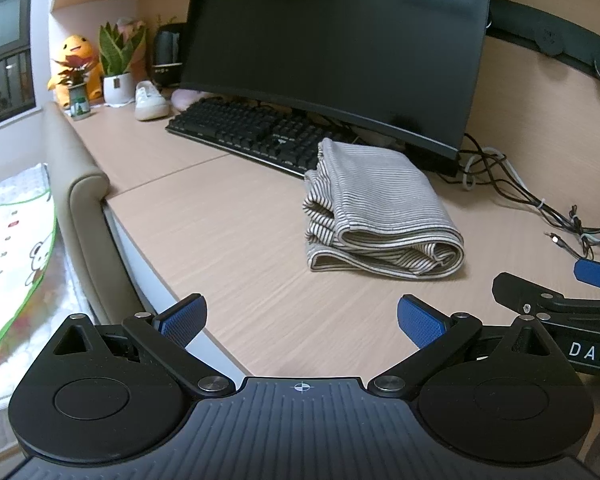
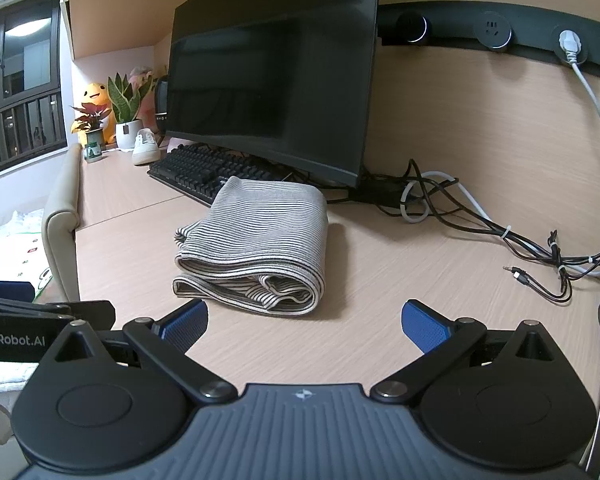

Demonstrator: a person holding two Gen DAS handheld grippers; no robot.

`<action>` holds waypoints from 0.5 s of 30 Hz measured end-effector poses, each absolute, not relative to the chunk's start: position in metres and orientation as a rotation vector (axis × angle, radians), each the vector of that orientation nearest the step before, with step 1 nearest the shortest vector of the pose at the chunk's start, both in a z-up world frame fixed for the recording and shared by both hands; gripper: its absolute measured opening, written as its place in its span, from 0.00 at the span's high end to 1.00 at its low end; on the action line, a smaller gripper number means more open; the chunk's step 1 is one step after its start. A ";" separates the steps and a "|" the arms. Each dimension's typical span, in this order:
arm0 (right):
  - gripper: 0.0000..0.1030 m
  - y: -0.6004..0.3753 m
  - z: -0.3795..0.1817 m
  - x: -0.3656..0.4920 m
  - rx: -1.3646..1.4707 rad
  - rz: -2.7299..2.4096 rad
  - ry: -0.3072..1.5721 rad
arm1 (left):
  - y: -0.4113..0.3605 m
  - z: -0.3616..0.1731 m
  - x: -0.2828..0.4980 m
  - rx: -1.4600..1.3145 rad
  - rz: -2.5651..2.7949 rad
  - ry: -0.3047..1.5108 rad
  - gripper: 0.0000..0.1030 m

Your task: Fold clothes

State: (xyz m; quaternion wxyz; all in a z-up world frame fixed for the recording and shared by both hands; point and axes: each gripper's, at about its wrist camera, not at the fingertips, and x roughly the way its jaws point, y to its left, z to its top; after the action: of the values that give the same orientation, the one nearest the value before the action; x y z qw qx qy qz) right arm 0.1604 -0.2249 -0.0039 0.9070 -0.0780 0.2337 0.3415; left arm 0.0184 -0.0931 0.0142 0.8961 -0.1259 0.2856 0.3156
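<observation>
A grey-and-white striped garment [image 1: 376, 208] lies folded in a compact bundle on the wooden desk [image 1: 220, 232], just in front of the keyboard. It also shows in the right wrist view [image 2: 260, 240]. My left gripper [image 1: 300, 320] is open and empty, held back from the bundle near the desk's front edge. My right gripper [image 2: 304, 322] is open and empty, close in front of the bundle. The right gripper's body [image 1: 560, 304] shows at the right of the left wrist view.
A black monitor [image 1: 332, 40] and keyboard [image 1: 244, 132] stand behind the garment. Tangled cables [image 2: 500, 232] lie to the right. Potted plants [image 1: 116, 64], a plush toy [image 1: 76, 64] and a white shoe [image 1: 150, 100] sit at the far left. A padded bed rail [image 1: 80, 200] borders the desk's left edge.
</observation>
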 end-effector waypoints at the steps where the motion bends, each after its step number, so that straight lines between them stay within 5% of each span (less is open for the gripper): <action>1: 0.00 -0.225 -0.004 0.161 -0.161 0.705 0.483 | -0.093 0.014 0.019 -0.260 0.654 0.591 0.00; 15: 0.00 -0.225 -0.004 0.160 -0.159 0.710 0.493 | -0.094 0.014 0.017 -0.260 0.669 0.589 0.00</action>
State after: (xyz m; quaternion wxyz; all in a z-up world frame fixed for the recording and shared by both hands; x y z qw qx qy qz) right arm 0.1601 -0.2246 -0.0044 0.9051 -0.0771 0.2384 0.3435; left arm 0.0173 -0.0942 0.0142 0.8942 -0.1253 0.2840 0.3225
